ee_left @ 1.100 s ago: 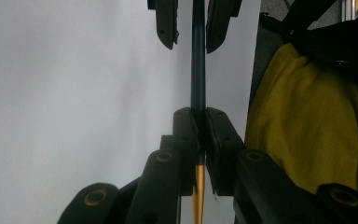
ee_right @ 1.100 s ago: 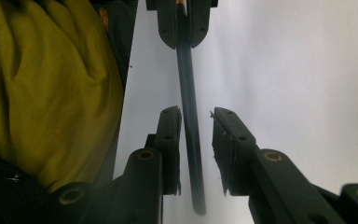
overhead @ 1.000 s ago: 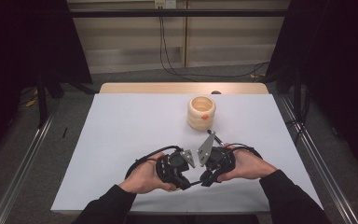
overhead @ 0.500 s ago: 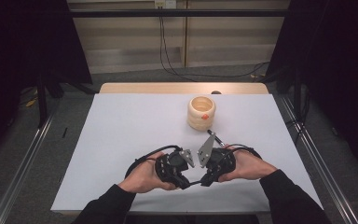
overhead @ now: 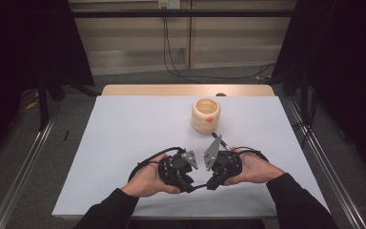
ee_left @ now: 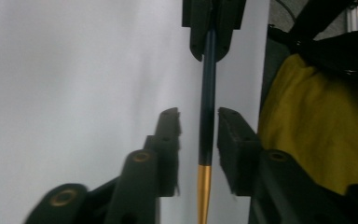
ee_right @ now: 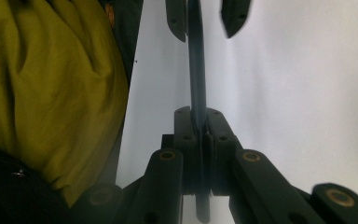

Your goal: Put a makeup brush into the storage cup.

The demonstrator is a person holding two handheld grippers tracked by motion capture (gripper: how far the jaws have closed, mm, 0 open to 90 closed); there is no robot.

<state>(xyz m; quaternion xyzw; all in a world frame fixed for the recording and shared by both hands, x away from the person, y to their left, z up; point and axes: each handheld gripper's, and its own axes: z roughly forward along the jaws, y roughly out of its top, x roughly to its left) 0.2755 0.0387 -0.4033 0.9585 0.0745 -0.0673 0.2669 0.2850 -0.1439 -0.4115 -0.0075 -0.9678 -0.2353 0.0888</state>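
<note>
- The pen point(ee_left: 207, 93) is a slim, straight rod with a dark blue-black barrel and a gold-coloured end section; in the left gripper view it runs lengthwise between both pairs of jaws.
- The right gripper point(ee_right: 199, 126) has its jaws clenched on the dark barrel of the pen; the flat black pads press it from both sides.
- The left gripper point(ee_left: 199, 128) has just been opening its jaws; the pen lies between them, with a visible gap on each side, so the pads do not press on it.
- In the high view both grippers sit close together, facing each other, over the near middle of the surface point(overhead: 124, 129), each held in one hand; the left gripper point(overhead: 190, 177) and right gripper point(overhead: 208, 180) are of black plastic with a grey three-cornered plate on top.
- The surface is a smooth, matt white sheet over a light wooden tabletop, whose bare far edge shows.
- A round, ribbed, pale wooden holder point(overhead: 206, 114) with an orange mark stands well apart, toward the far side.
- Yellow fabric point(ee_right: 51, 93), creased, lies beside the surface's edge.
- The room is dark at both sides; cables point(overhead: 171, 52) hang down the pale back wall.
</note>
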